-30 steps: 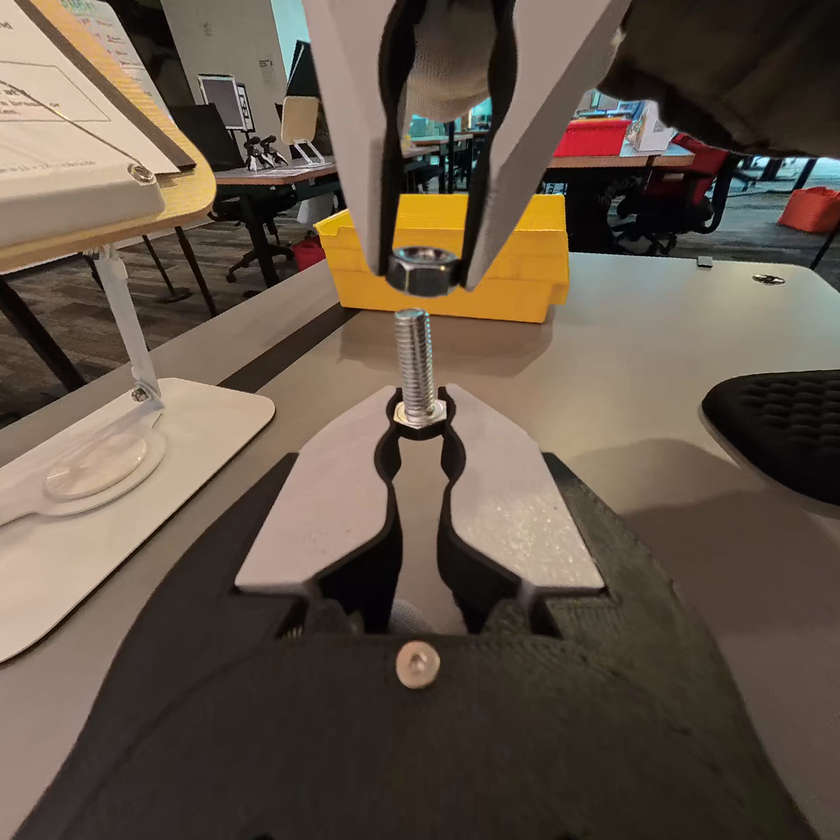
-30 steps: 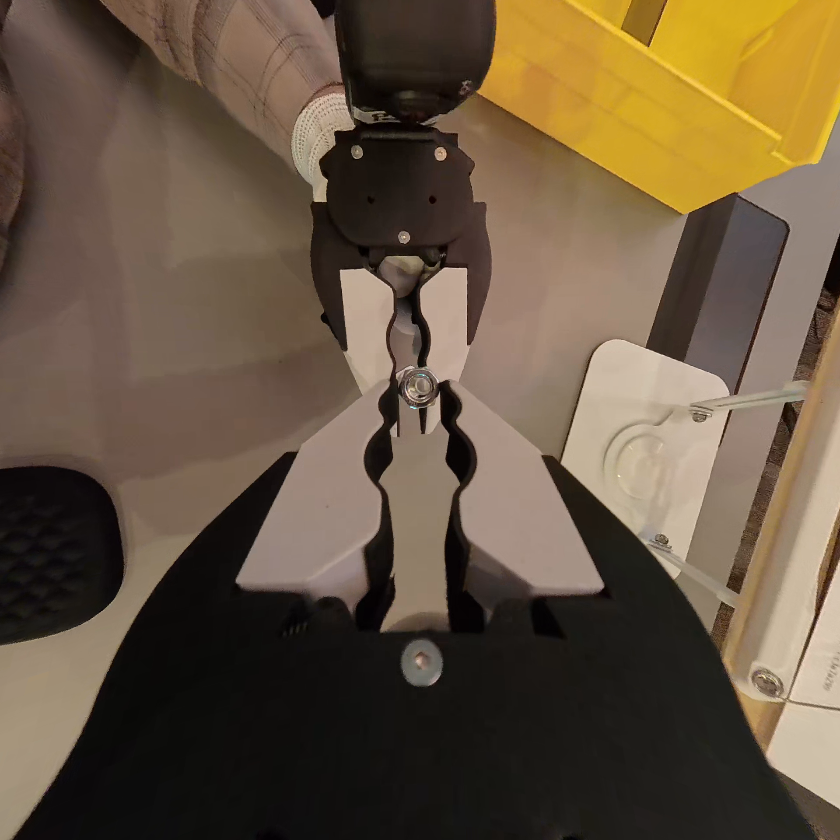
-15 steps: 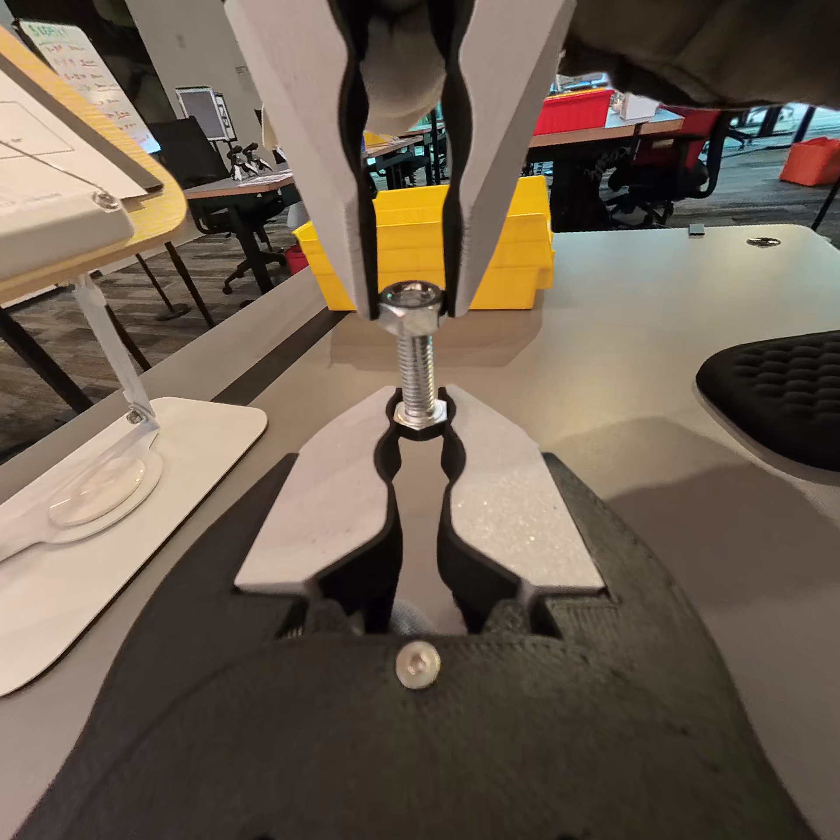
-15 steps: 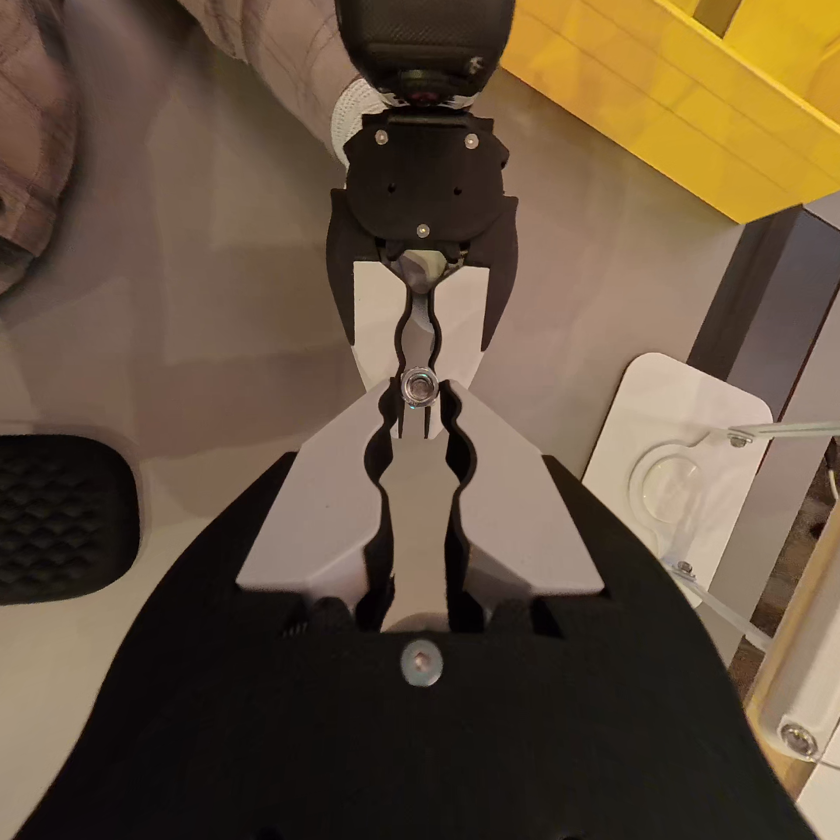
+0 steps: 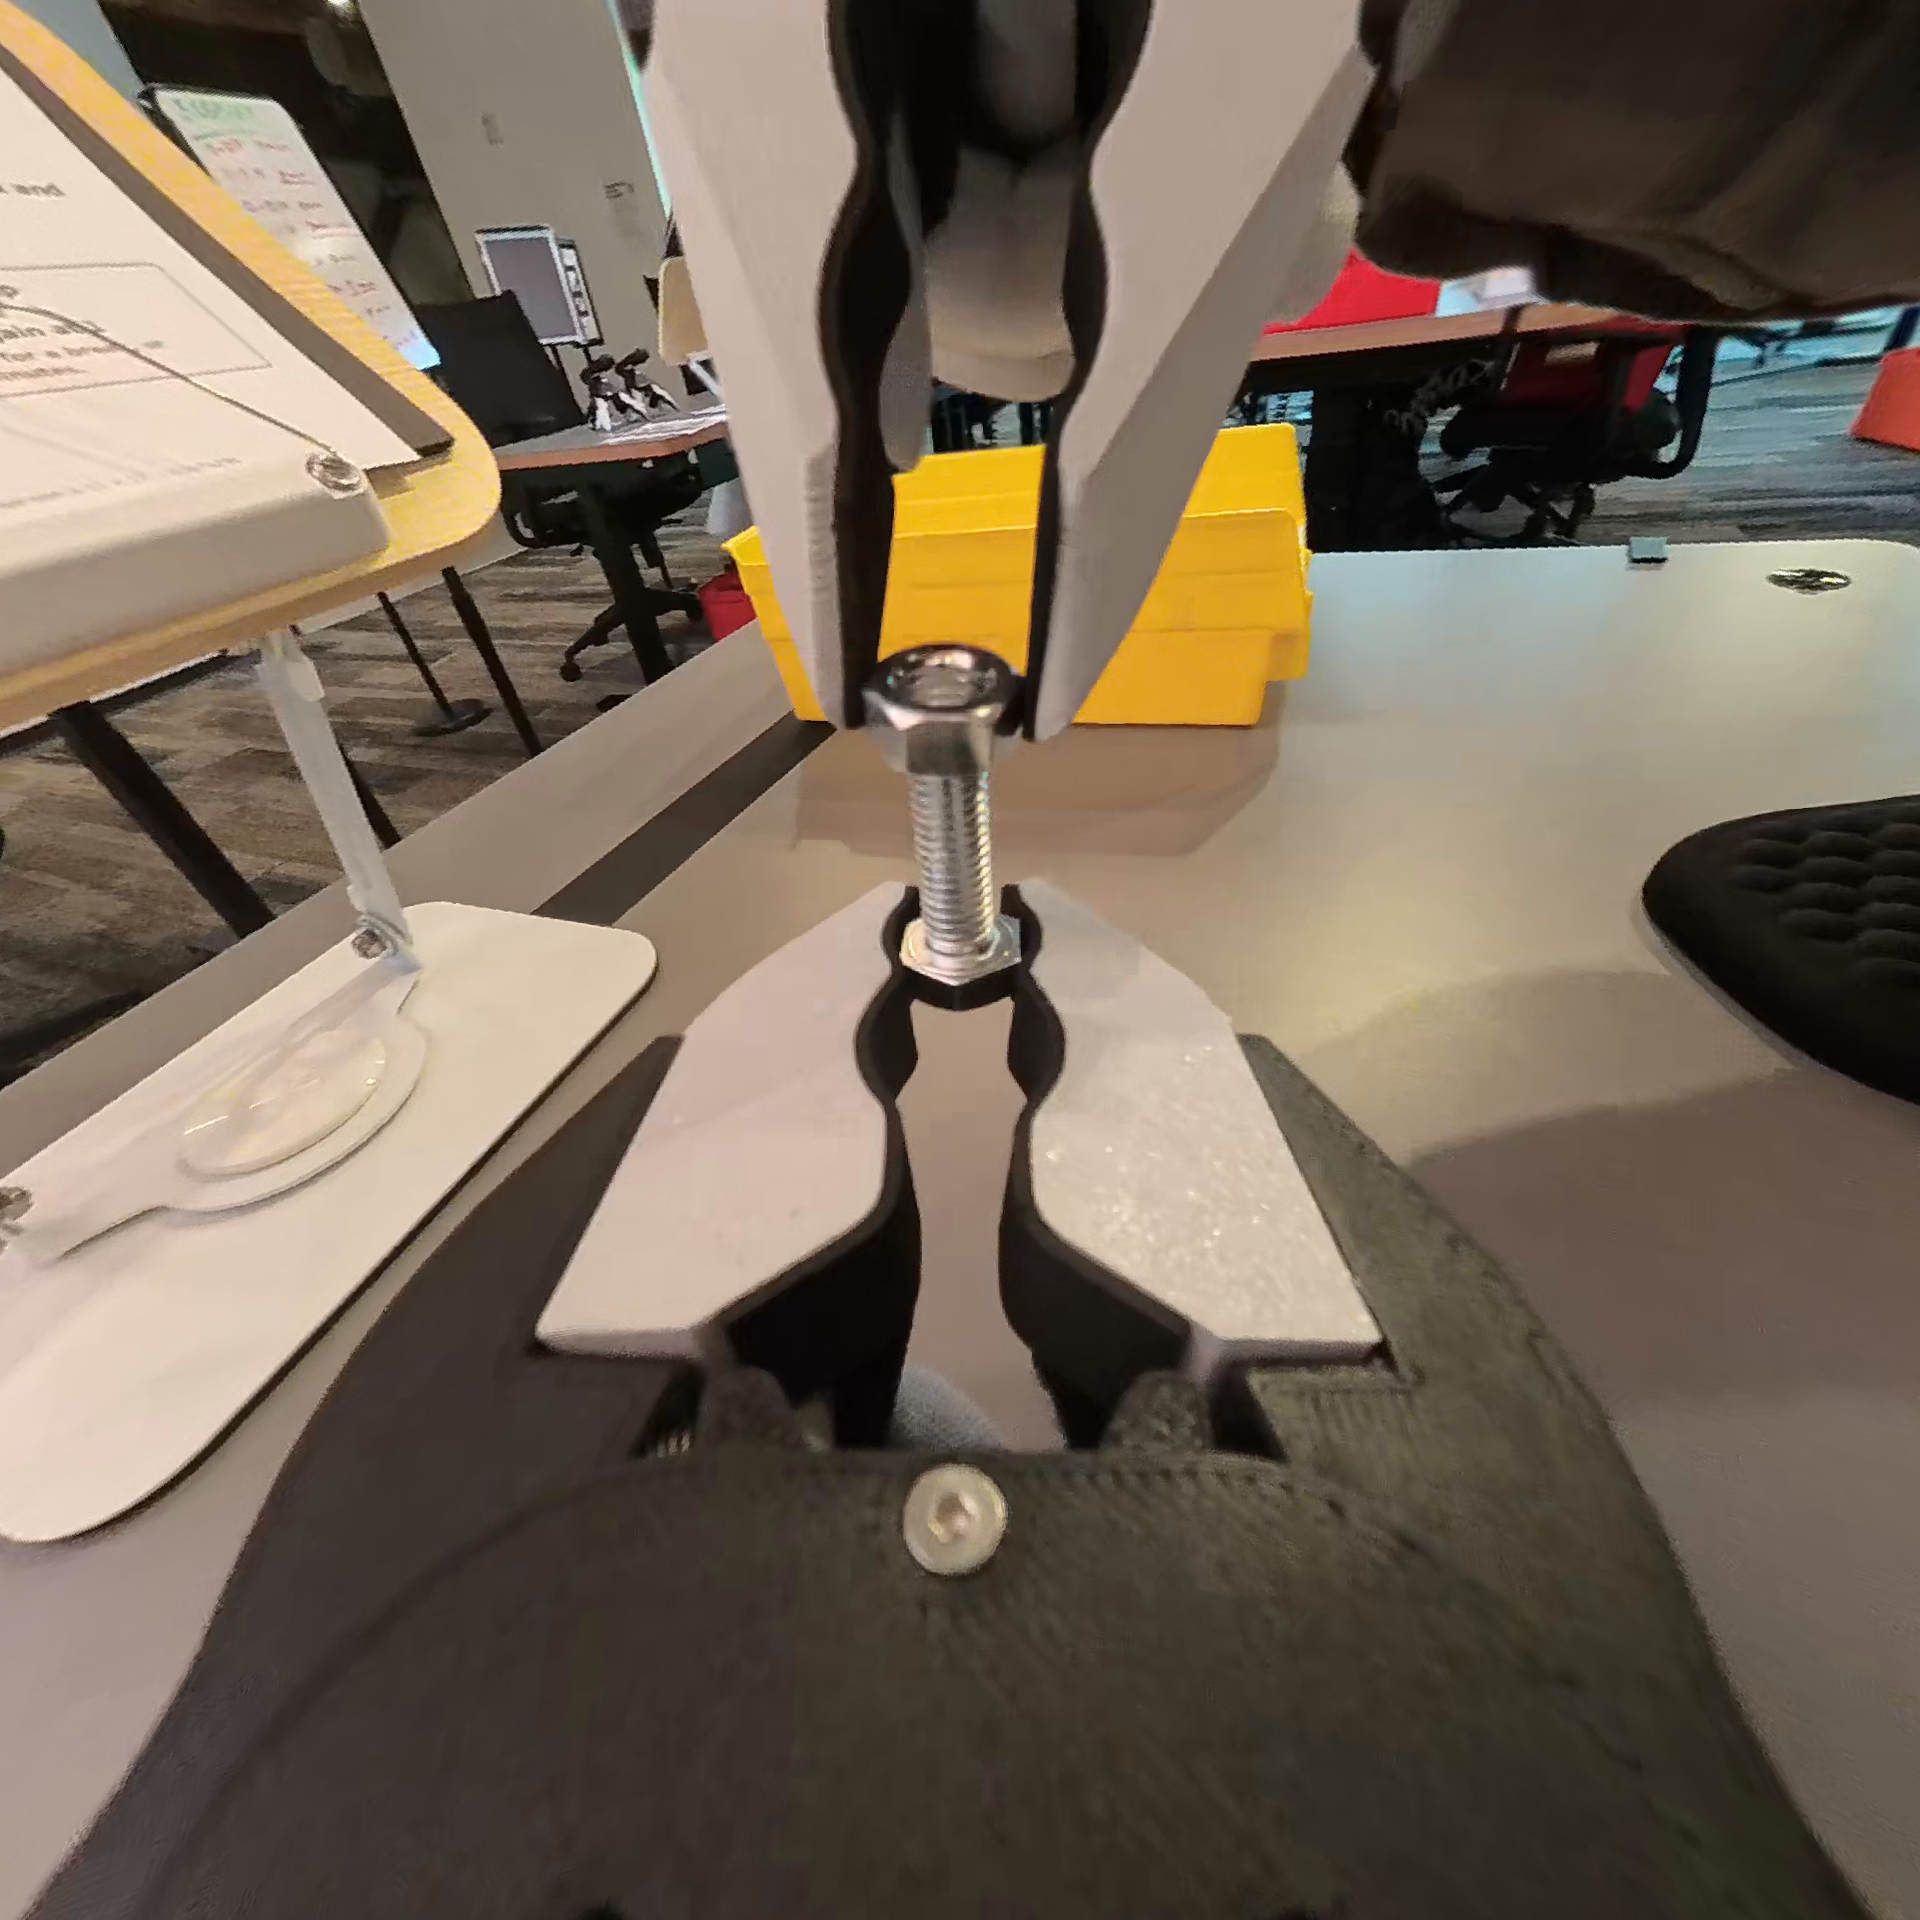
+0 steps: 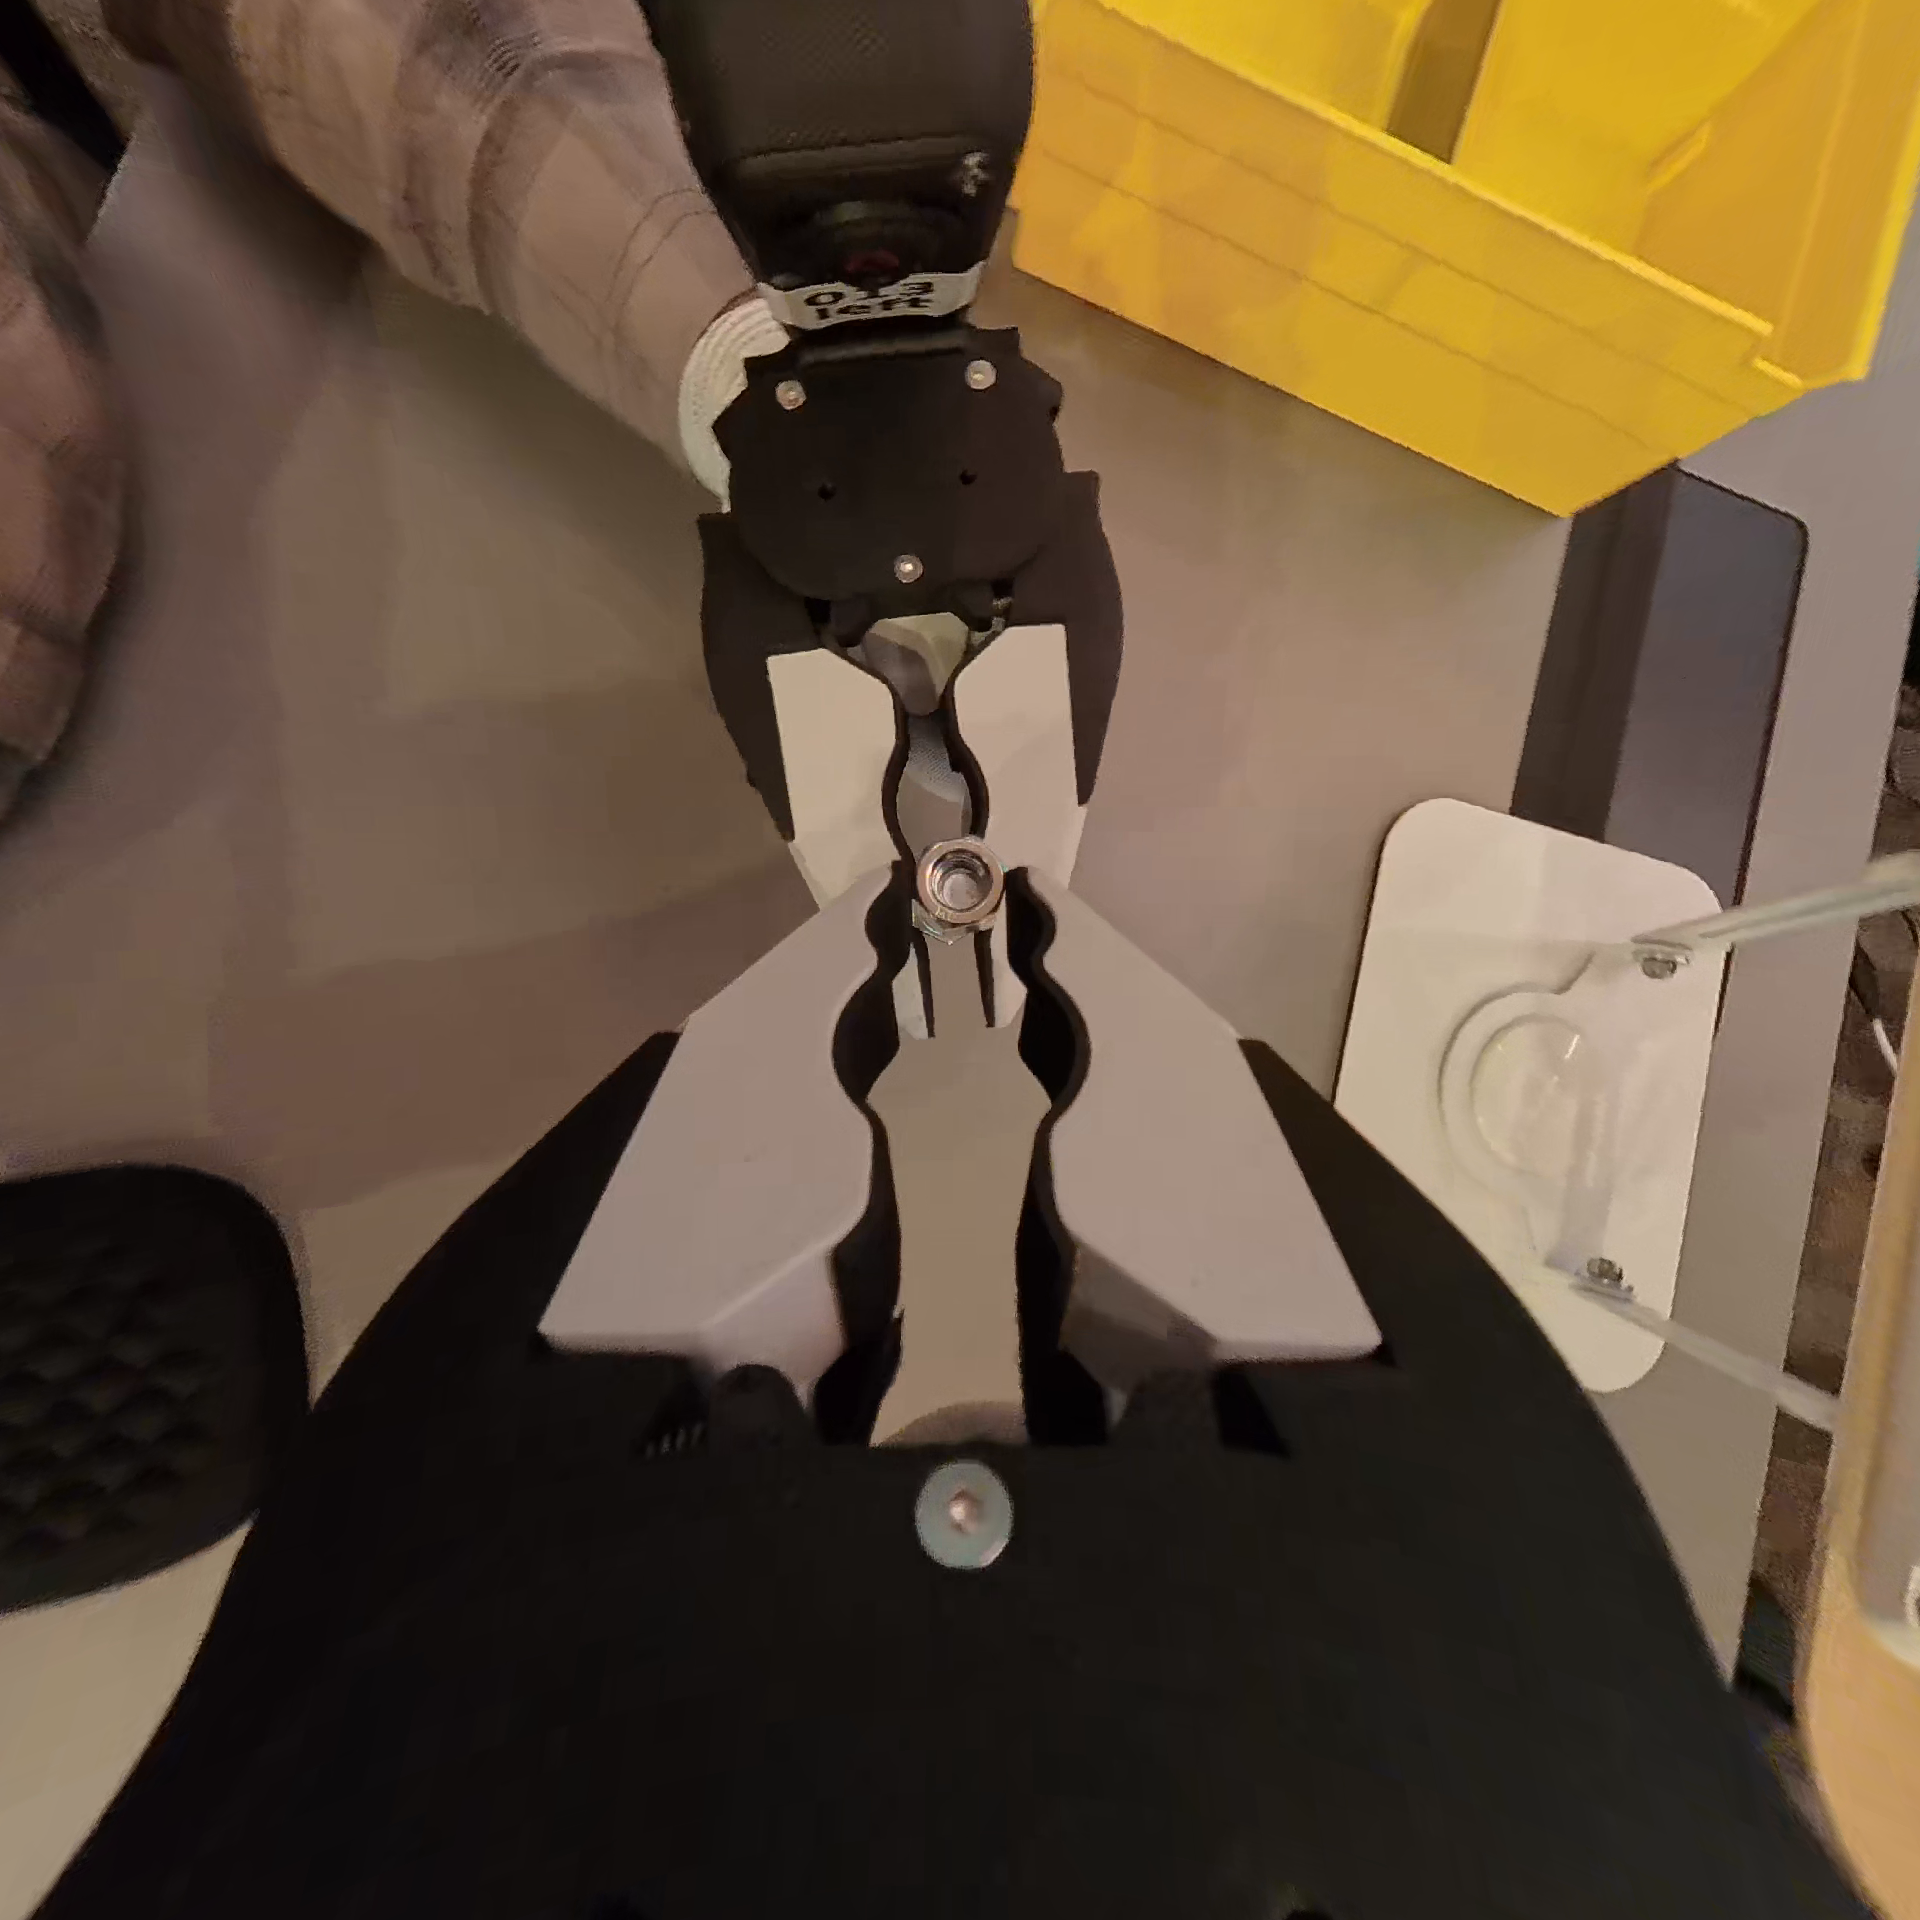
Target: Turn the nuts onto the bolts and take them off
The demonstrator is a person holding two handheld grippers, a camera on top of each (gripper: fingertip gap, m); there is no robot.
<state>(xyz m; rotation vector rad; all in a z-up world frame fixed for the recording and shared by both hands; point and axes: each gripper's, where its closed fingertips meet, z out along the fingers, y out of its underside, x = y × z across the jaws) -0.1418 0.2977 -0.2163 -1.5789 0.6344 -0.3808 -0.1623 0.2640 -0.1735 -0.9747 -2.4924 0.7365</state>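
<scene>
In the left wrist view my left gripper (image 5: 958, 951) is shut on the hex head of a silver bolt (image 5: 951, 862) and holds it upright, thread up, above the grey table (image 5: 1507, 810). My right gripper (image 5: 940, 717) comes down from above, shut on a silver nut (image 5: 940, 712) that sits on the bolt's top end. The right wrist view looks straight down: my right gripper (image 6: 956, 904) grips the nut (image 6: 956, 888), with the left gripper (image 6: 954, 997) and the bolt head just beneath it.
A yellow bin (image 5: 1174, 623) stands behind the bolt and shows at the upper right in the right wrist view (image 6: 1455, 260). A black textured mat (image 5: 1797, 935) lies to the right. A white stand base with a lens (image 5: 312, 1091) and a wooden board (image 5: 208, 499) are at the left.
The right gripper came down with the nut: a second ago it hung clear above the bolt's tip, now it sits on the tip. Both grasps stayed shut.
</scene>
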